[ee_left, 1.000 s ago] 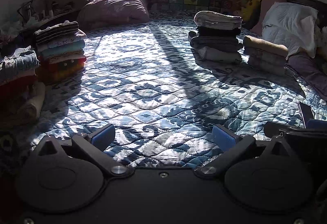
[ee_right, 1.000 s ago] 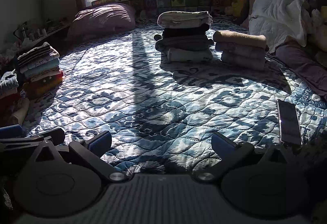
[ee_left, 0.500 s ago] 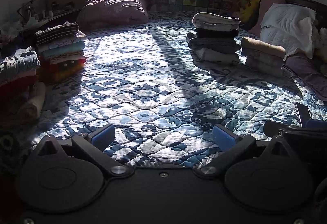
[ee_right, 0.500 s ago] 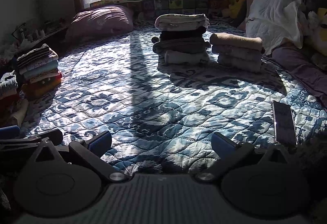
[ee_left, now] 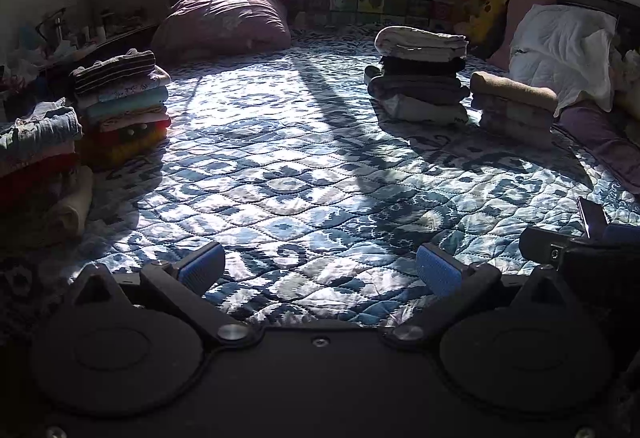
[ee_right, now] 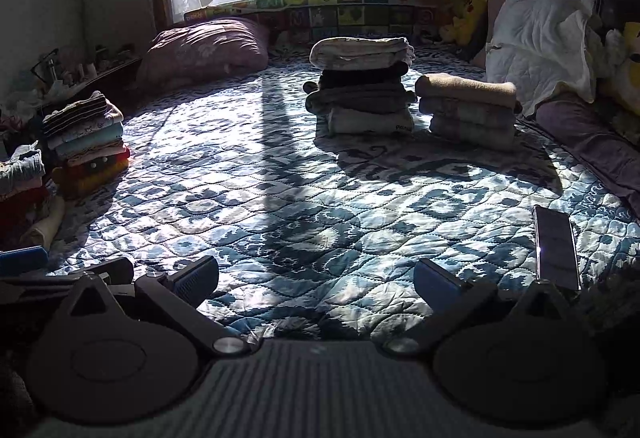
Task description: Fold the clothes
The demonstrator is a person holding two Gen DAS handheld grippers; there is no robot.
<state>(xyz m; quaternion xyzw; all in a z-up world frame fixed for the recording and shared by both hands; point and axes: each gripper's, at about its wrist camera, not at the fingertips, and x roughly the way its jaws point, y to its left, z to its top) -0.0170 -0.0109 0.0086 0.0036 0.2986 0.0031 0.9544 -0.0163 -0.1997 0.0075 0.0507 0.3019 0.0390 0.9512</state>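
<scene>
Quilted bed (ee_right: 320,198), folded stacks (ee_right: 360,86), phone (ee_right: 556,246)

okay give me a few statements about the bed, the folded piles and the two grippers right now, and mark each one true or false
1. Both grippers hold nothing. True: the left gripper and right gripper are open over the blue quilt.
2. A phone lies on the quilt on the right. True: phone.
3. The colourful stack sits on the right side of the bed. False: it is on the left.
4. The grey stack has a black garment on top. False: the top piece is pale.
</scene>
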